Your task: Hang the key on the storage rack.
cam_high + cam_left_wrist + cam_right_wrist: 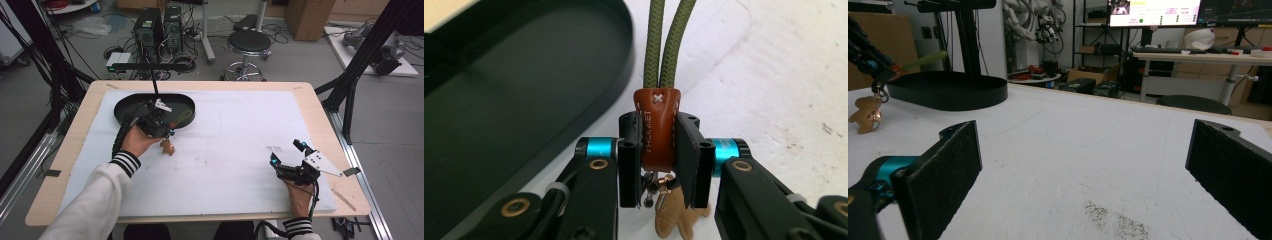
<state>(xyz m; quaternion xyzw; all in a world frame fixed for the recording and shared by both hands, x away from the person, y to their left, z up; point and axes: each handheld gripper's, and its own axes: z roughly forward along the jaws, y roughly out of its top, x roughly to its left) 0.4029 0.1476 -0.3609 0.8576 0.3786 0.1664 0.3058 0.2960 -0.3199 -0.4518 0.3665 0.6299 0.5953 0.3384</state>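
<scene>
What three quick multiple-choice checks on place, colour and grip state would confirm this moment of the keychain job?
1. Where is the tray? A far left of the table; B near right; C centre.
2. What colour is the keychain cord? A red; B olive green; C white.
3. How is the left gripper? A open; B shut on nothing; C shut on the keychain.

A: the high view shows the tray at the far left.
B: the doubled cord above the brown leather tab is olive green.
C: both pads press the leather tab.
</scene>
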